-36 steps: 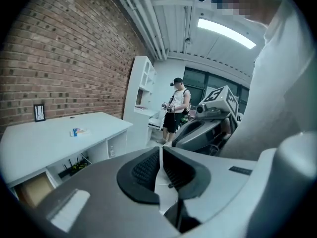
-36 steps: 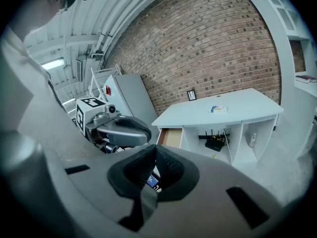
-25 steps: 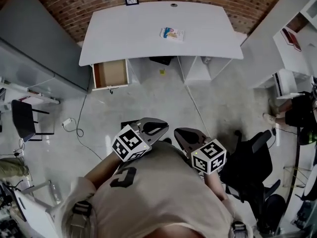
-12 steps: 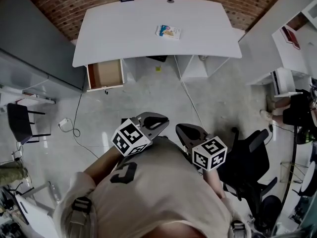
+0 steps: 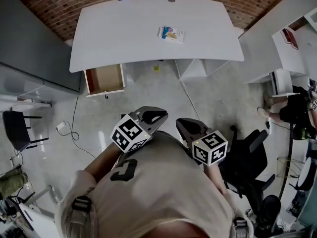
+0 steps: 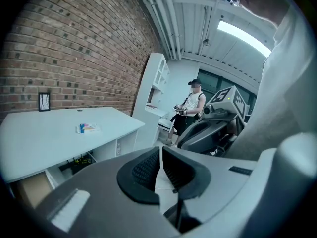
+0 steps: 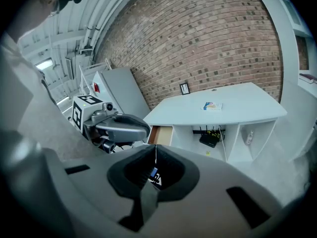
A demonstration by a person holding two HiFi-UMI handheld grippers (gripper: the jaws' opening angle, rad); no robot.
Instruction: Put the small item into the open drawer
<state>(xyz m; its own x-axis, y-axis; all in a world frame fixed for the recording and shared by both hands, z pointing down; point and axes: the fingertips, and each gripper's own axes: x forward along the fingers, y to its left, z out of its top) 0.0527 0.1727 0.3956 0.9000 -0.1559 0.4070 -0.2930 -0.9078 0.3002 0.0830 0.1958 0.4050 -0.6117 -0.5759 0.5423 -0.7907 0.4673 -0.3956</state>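
You stand well back from the white curved-top bench (image 5: 129, 29), so the step in hand looks like the approach; nothing has been picked up. The small item, a flat white packet with blue and orange print (image 5: 171, 33), lies on the bench top in the upper middle of the head view, right of centre and apart from everything else. The open drawer with its brown wooden inside (image 5: 104, 79) juts out under the bench's left end, at the upper left of that view, well apart from the packet.

Your left gripper (image 5: 154, 117) and right gripper (image 5: 184, 127) hang side by side near your chest at the frame's centre. Both point toward the bench, and both have their fingers drawn together with nothing between them. A small blue speck shows below the right fingers in the right gripper view; it is probably part of the tool, though the view is too dim to be sure.

Next you'll need to close in on the bench, spread one gripper's fingers, and take the packet by an edge, since it lies flat.
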